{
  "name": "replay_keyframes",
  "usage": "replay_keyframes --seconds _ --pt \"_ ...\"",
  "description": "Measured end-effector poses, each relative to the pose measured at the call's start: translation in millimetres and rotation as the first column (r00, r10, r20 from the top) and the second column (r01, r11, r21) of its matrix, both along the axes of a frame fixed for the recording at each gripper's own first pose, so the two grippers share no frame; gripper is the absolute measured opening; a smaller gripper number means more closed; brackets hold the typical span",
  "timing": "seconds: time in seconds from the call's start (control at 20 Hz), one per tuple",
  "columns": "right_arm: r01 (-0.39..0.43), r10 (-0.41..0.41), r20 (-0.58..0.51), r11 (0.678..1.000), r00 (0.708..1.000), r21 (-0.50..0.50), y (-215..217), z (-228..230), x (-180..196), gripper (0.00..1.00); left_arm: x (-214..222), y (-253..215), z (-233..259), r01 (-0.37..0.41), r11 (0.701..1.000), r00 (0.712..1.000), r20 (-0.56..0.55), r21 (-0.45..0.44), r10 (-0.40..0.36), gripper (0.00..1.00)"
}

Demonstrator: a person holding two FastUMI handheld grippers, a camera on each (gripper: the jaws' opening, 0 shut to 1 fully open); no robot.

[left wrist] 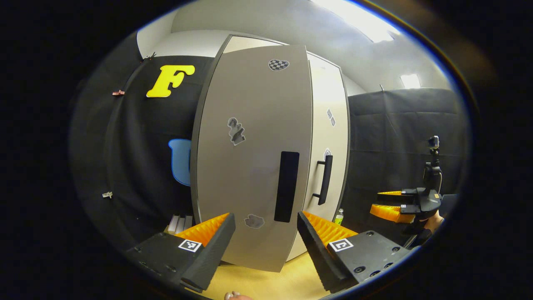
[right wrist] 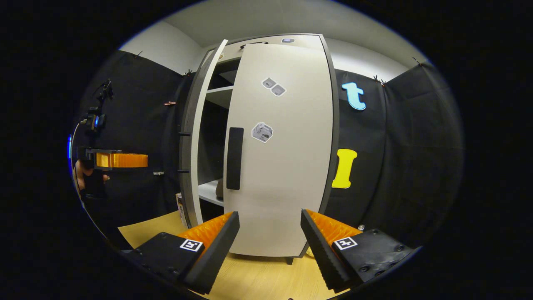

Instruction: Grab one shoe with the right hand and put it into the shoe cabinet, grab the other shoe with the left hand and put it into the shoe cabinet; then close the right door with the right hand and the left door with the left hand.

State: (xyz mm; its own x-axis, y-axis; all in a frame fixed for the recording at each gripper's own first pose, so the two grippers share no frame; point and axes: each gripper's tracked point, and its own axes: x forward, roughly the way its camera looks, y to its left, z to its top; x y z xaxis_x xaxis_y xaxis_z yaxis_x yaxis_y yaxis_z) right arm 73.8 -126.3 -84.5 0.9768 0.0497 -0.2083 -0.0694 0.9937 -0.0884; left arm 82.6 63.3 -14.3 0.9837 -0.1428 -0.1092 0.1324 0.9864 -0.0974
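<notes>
While both tools, left tool (left wrist: 265, 239) and right tool (right wrist: 270, 237), sit open and empty, door-closing is underway; next push the ajar left door (left wrist: 250, 166) flush with the right door (right wrist: 283, 166).

- The left gripper view looks close onto the left door (left wrist: 254, 166) of the shoe cabinet (left wrist: 329, 125), slightly from its left.
- The right gripper view faces the right door (right wrist: 283, 158), seemingly a little farther back.
- Both share the cabinet and floor (right wrist: 258, 279).

The pale shoe cabinet (right wrist: 287, 166) stands upright, its left door (left wrist: 254, 166) ajar, right door (right wrist: 283, 158) nearly shut.
</notes>
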Motion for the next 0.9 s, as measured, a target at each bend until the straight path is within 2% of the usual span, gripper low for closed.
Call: replay_keyframes --seconds 0.2,0.35,0.6,0.9 --pt "-0.005 0.005 -0.003 1.000 1.000 0.003 2.2 -0.6 -6.5 0.98 -9.4 -8.4 2.5 0.020 0.999 1.000 0.013 -0.029 -0.019 0.95" --pt "-0.012 0.012 0.013 1.000 1.000 0.003 2.7 4.3 -7.0 0.98 -9.3 2.1 -0.3 -0.034 0.999 0.999 0.007 0.001 0.034 0.95" --pt "-0.025 0.025 0.017 0.999 1.000 0.020 -0.2 3.3 -4.7 0.98 -13.5 -6.5 -1.8 -0.034 0.998 0.999 0.006 -0.047 0.034 0.95" --pt "-0.072 0.071 0.032 0.997 0.997 0.038 9.5 4.6 3.7 0.98 -20.1 -2.9 -1.3 -0.072 0.997 0.997 0.002 -0.013 0.072 0.95"
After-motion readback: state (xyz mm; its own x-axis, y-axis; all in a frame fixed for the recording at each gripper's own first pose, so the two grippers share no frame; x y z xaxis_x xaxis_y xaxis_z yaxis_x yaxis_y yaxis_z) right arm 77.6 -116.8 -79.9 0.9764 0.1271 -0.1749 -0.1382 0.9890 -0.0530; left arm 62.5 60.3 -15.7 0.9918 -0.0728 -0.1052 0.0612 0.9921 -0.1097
